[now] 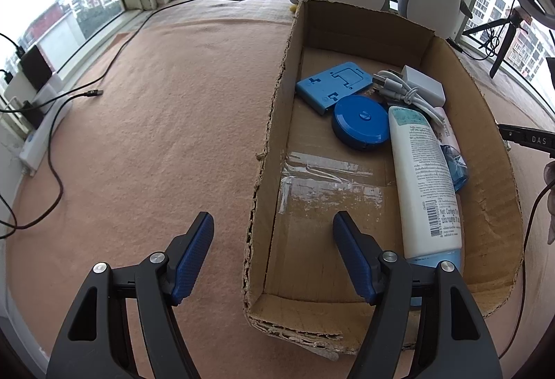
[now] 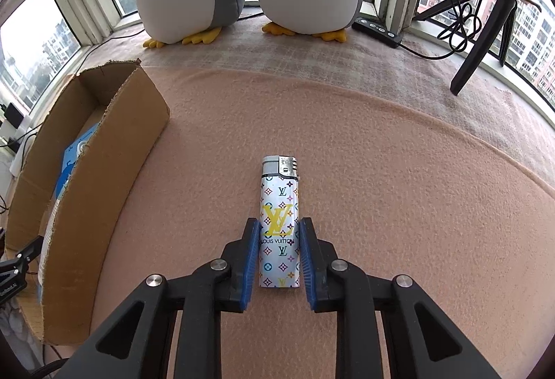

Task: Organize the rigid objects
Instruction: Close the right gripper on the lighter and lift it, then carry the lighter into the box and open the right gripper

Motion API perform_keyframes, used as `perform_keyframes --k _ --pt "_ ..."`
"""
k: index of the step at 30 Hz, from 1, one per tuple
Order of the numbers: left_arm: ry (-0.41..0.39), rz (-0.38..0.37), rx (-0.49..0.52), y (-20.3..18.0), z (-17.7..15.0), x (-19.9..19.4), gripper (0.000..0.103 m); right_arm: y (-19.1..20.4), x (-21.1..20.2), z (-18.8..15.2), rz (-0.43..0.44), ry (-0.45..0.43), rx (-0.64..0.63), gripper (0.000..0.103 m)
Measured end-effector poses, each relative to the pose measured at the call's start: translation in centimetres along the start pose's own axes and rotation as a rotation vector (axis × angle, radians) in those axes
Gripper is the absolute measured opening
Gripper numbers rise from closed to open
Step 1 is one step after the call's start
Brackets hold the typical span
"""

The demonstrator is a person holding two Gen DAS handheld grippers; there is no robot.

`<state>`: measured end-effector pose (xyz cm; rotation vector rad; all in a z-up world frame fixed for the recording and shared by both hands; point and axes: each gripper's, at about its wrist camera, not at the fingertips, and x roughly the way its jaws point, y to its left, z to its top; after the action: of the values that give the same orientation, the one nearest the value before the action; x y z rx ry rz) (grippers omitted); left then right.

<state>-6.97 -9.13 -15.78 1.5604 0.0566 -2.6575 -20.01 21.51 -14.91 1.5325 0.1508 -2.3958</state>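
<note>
The lighter (image 2: 279, 222) is bracketed by the right gripper (image 2: 279, 236), its pads near but seemingly not yet clamped. Closure, then carriage to the cardboard box (image 2: 90, 150), is called for (left gripper (image 1: 273, 233) gapes empty).

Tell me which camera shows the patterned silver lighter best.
The right wrist view: the patterned silver lighter lies flat on the pink cloth, fully visible between the right gripper pads. The left wrist view does not show it.
</note>
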Motion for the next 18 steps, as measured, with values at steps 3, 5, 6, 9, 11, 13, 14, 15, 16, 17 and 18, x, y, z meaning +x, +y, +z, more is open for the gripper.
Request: perform_keyframes --k 3,5,6,9,11,13,14,15,16,17,18 --pt "-0.002 -0.003 -0.004 0.0 0.0 0.0 0.071 0.1 -0.7 -0.2 0.011 -0.016 0.015 0.021" --pt "-0.003 -0.007 -0.006 0.1 0.0 0.0 0.072 0.2 -1.4 -0.2 0.021 -0.032 0.024 0.021" --pt "-0.003 -0.008 -0.007 0.1 0.0 0.0 0.072 0.3 -1.7 -0.2 0.027 -0.039 0.027 0.021" --pt "-0.005 -0.01 -0.005 0.1 0.0 0.0 0.072 0.8 -2.8 0.1 0.053 -0.066 0.042 0.021" --pt "-0.006 -0.013 -0.005 0.1 0.1 0.0 0.072 1.6 -3.8 0.4 0.076 -0.091 0.038 0.021" --pt "-0.007 -0.015 -0.007 0.1 0.1 0.1 0.072 2.7 -4.8 0.9 0.1 -0.116 0.028 0.021" --pt "-0.008 -0.016 -0.006 0.1 0.1 0.1 0.072 3.3 -5.3 1.2 0.114 -0.127 0.022 0.021" --pt "-0.008 -0.016 -0.006 0.1 0.1 0.1 0.072 3.9 -5.7 1.5 0.132 -0.137 0.012 0.021" --pt "-0.008 -0.018 -0.007 0.1 0.1 0.1 0.072 4.6 -6.1 1.7 0.147 -0.145 0.002 0.021" --pt "-0.009 -0.019 -0.007 0.1 0.1 0.1 0.072 5.5 -6.4 2.0 0.161 -0.152 -0.012 0.021" --pt "-0.009 -0.02 -0.008 0.1 0.1 0.1 0.072 6.3 -6.6 2.1 0.174 -0.157 -0.027 0.021"
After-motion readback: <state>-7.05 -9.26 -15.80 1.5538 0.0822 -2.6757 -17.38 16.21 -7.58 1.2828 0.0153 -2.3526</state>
